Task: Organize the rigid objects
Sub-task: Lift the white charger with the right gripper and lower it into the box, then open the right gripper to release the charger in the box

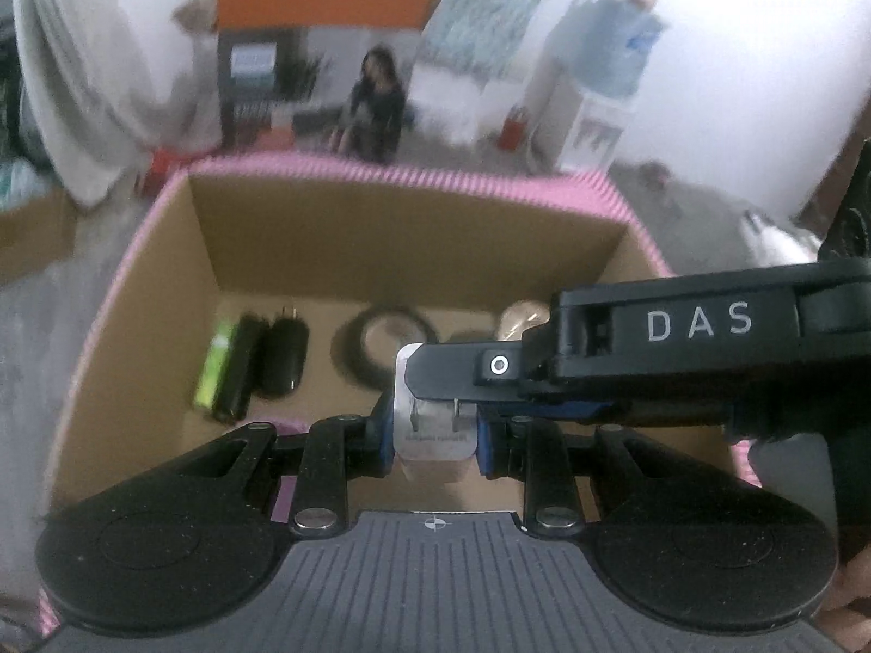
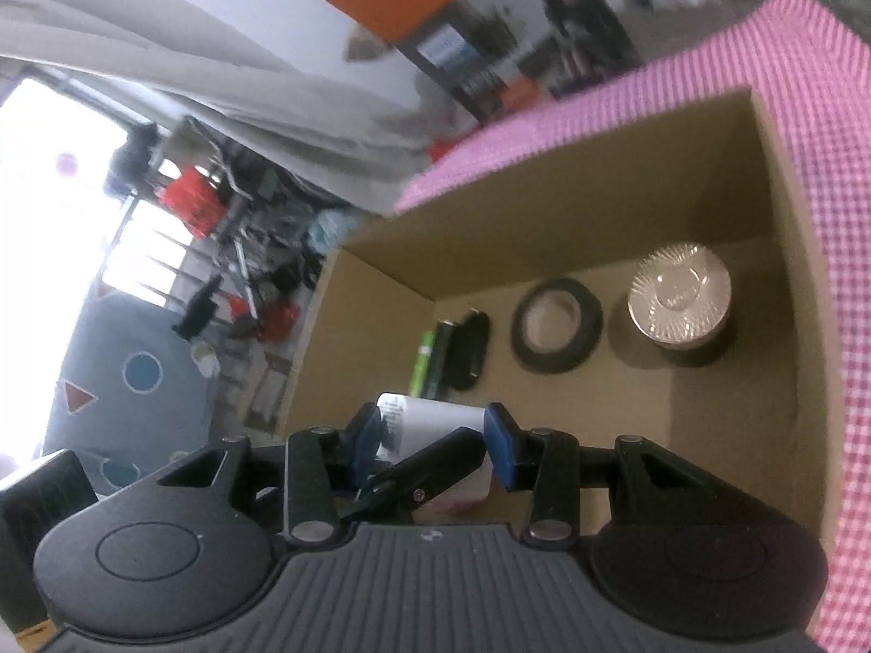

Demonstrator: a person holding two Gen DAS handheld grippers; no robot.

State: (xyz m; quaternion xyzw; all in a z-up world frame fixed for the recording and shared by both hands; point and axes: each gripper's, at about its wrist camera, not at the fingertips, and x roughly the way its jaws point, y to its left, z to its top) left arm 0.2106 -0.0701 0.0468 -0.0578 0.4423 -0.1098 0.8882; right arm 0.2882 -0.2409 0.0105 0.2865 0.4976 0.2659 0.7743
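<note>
A white plug adapter [image 1: 430, 435] with two metal prongs sits between the blue pads of my left gripper [image 1: 433, 432], which is shut on it. My right gripper [image 1: 462, 389], black and marked DAS, reaches in from the right and lies across the adapter's top. In the right wrist view the same white adapter [image 2: 435, 424] is pinched between my right gripper's [image 2: 434, 438] blue pads, with a left gripper finger [image 2: 430, 468] crossing below. Both hover over the open cardboard box [image 1: 381, 228] with pink checked sides [image 2: 827, 217].
On the box floor lie a green and black pack [image 1: 223, 370], a black charger [image 1: 283, 353], a black tape roll [image 2: 555, 326] and a silver-lidded jar [image 2: 678, 299]. Beyond it are a water dispenser [image 1: 593, 109] and a blue rug [image 2: 125, 370].
</note>
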